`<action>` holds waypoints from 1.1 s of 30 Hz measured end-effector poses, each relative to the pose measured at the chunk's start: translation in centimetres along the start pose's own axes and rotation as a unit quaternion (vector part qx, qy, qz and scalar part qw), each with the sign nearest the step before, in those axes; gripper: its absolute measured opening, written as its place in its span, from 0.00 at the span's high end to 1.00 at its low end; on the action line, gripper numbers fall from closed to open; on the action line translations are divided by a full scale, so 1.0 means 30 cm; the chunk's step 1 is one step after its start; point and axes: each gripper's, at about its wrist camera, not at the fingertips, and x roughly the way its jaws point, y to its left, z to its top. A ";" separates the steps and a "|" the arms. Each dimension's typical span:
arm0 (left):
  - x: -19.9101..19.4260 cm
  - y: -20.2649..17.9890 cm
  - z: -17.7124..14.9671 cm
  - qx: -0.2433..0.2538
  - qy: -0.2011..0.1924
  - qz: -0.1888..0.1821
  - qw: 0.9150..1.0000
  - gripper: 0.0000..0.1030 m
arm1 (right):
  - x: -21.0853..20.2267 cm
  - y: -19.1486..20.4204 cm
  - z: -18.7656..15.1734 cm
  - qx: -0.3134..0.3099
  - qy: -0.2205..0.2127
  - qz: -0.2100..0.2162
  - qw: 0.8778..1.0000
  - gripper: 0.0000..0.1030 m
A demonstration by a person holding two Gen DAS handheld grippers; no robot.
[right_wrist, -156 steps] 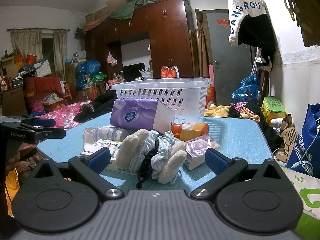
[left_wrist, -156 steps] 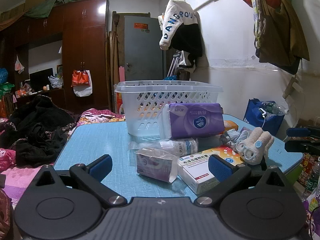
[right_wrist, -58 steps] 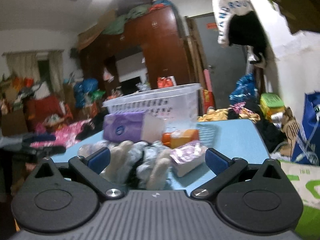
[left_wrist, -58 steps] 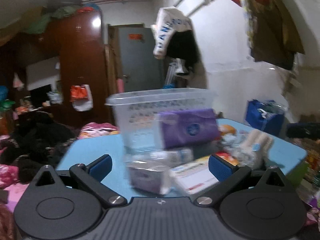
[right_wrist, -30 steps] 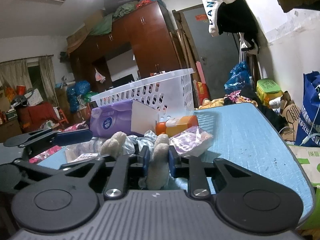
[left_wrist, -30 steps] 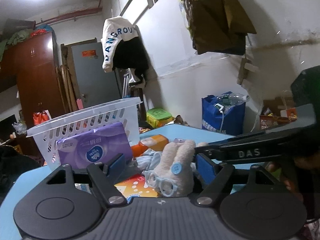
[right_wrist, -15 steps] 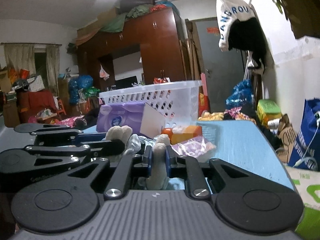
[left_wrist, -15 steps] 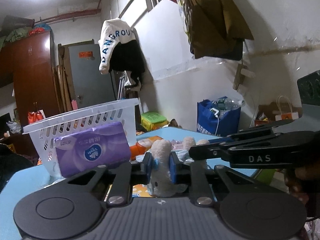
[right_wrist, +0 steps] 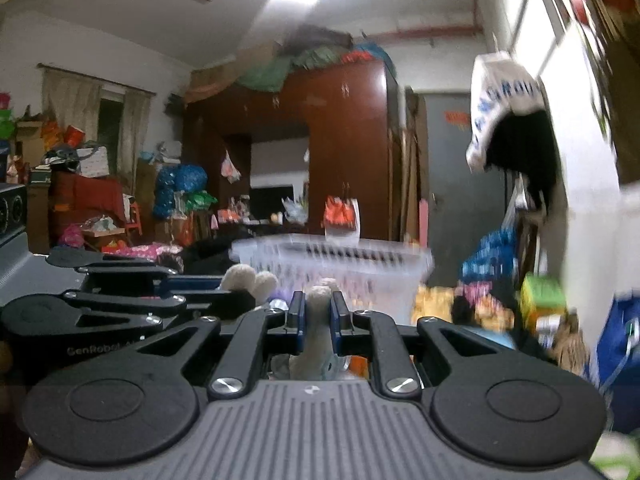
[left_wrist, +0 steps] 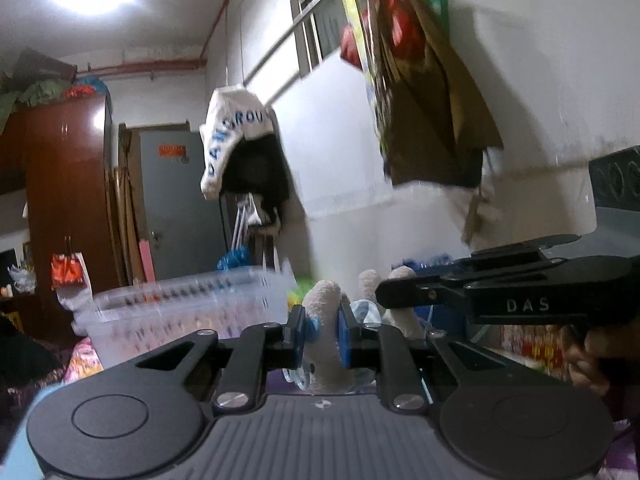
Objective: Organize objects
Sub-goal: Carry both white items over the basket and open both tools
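A cream plush toy with long ears and small blue glasses (left_wrist: 326, 312) is held by both grippers. My left gripper (left_wrist: 323, 330) is shut on one ear. My right gripper (right_wrist: 317, 316) is shut on another cream ear (right_wrist: 316, 320). The right gripper also shows in the left wrist view (left_wrist: 500, 294), and the left one in the right wrist view (right_wrist: 132, 292) beside two more plush tips (right_wrist: 250, 278). The white slotted basket (left_wrist: 180, 304) stands behind, also in the right wrist view (right_wrist: 340, 268). The table is hidden below the grippers.
A brown wardrobe (right_wrist: 344, 148) and grey door (left_wrist: 180, 208) stand at the back. A white and black garment (left_wrist: 240, 152) hangs on the right wall. Bags (right_wrist: 496, 252) and clutter lie on the floor at right.
Both grippers closed on the plush toy's ears and have lifted it together. The views have tilted upward and the basket now sits lower; the other table items have dropped out of view.
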 end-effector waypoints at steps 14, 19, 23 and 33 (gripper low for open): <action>0.277 0.356 0.269 0.010 0.002 0.119 0.993 0.81 | 0.540 0.038 0.231 -0.022 0.008 0.025 0.999 0.87; 0.479 0.500 0.188 -0.015 0.063 0.122 0.990 0.81 | 0.754 0.030 0.105 0.000 0.070 0.010 0.997 0.87; 0.543 0.550 0.127 -0.041 0.078 0.120 0.989 0.81 | 0.796 0.030 0.076 0.010 0.089 0.005 0.996 0.87; 0.538 0.546 0.078 -0.016 0.088 0.168 0.982 0.07 | 0.753 -0.020 0.146 0.018 0.113 -0.028 0.993 0.13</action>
